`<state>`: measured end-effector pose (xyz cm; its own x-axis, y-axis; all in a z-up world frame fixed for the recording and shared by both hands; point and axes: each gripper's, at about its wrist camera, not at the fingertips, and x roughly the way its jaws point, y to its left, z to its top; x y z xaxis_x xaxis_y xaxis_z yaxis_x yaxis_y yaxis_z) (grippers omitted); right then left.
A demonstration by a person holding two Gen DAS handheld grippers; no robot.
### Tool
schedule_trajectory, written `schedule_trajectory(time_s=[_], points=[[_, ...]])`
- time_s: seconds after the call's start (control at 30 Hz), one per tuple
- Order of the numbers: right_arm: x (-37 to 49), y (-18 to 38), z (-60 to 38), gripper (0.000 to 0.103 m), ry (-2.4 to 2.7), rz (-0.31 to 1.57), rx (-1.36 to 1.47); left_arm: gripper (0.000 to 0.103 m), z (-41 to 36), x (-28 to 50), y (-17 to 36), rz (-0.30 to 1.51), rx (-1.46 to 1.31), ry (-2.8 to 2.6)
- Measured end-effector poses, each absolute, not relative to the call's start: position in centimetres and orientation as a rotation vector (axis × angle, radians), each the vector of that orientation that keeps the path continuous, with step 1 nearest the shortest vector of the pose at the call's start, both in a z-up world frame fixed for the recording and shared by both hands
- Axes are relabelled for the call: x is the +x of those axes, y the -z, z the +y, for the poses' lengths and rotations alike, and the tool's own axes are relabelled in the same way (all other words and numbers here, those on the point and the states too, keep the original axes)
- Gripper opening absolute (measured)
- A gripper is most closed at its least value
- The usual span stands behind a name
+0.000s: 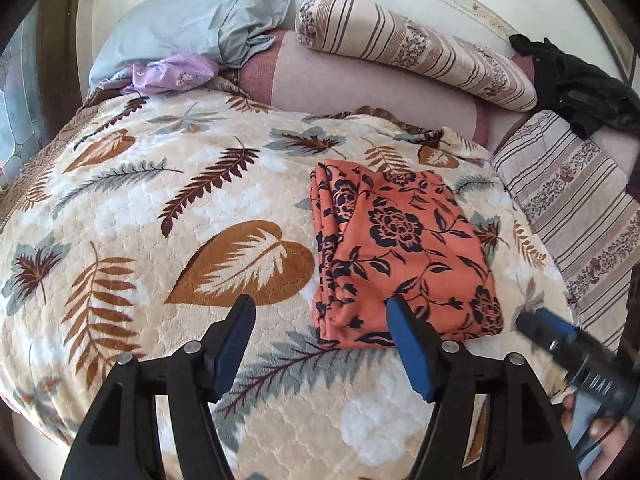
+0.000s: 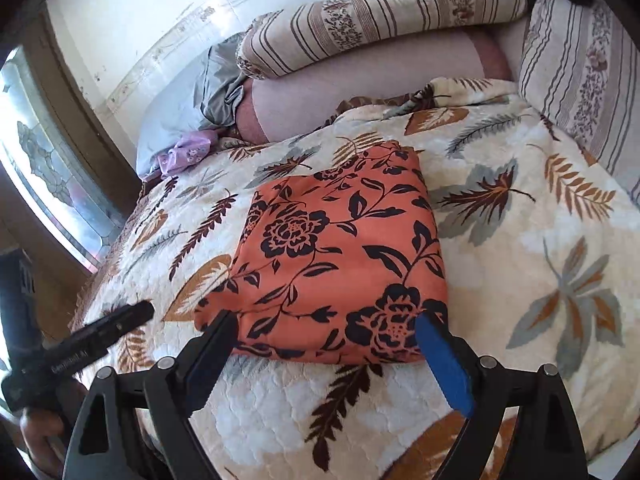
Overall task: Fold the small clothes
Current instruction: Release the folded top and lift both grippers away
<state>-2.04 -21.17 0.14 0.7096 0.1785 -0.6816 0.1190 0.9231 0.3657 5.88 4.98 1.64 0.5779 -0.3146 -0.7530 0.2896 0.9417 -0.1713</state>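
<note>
A: Left wrist view first. Where is the garment?

B: The orange floral cloth [image 1: 404,256] lies folded into a thick rectangle on the leaf-patterned blanket [image 1: 160,208] of the bed, at about three o'clock from the picture's middle. The left tool [image 1: 320,312] hangs above the blanket with its jaws spread apart and nothing between them; its right finger overlaps the cloth's near edge in the picture, though I cannot tell if it touches.

A: And the other one?

B: The right tool [image 1: 540,326] comes in blurred at four o'clock, a hand [image 1: 596,436] behind it. White marks on its body are unreadable. Striped pillows [image 1: 416,44] lie at twelve o'clock, a grey pillow [image 1: 192,20] at eleven, a black garment [image 1: 580,84] at two.

A: Now the right wrist view.

B: The cloth [image 2: 336,256] sits in the middle, folded, resting flat on the blanket [image 2: 540,240]. The right tool [image 2: 324,332] has its jaws wide apart, gripping nothing, its blue-padded fingers [image 2: 444,364] framing the cloth's near edge. The left tool [image 2: 132,312] enters at eight o'clock; white lettering runs along its body, too blurred to read surely. A window [image 2: 44,184] shows at nine o'clock.
</note>
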Motion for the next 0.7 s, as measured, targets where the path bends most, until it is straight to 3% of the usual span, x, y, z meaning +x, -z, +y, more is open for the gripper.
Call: schedule_trajectory(time_s=[0.17, 0.2, 0.23, 0.3, 0.37, 0.53, 0.7], points=[[-6.5, 0.2, -20.9, 0.092, -0.011, 0.796, 0.333, 0.075, 4.4, 1.5, -5.0, 0.793, -0.010, 0.313], [-7.5, -0.1, -21.0, 0.092, -0.006, 0.789, 0.322, 0.080, 4.2, 0.2, -5.8, 0.759, -0.013, 0.306], [-8.6, -0.8, -21.1, 0.092, 0.006, 0.762, 0.306, 0.092, 4.0, -1.3, -6.6, 0.715, -0.015, 0.302], [-10.2, -1.9, -21.5, 0.103, 0.034, 0.707, 0.274, 0.103, 3.5, -3.8, -7.5, 0.618, 0.000, 0.294], [-11.5, -2.9, -22.1, 0.103, 0.062, 0.671, 0.255, 0.103, 2.6, -5.0, -7.6, 0.576, 0.028, 0.286], [-12.0, -2.7, -23.3, 0.103, 0.120, 0.687, 0.235, 0.103, 0.3, -3.0, -4.4, 0.751, 0.114, 0.225], [-11.9, -1.8, -23.8, 0.103, 0.165, 0.712, 0.232, 0.103, 0.2, -2.3, -3.0, 0.795, 0.120, 0.171]])
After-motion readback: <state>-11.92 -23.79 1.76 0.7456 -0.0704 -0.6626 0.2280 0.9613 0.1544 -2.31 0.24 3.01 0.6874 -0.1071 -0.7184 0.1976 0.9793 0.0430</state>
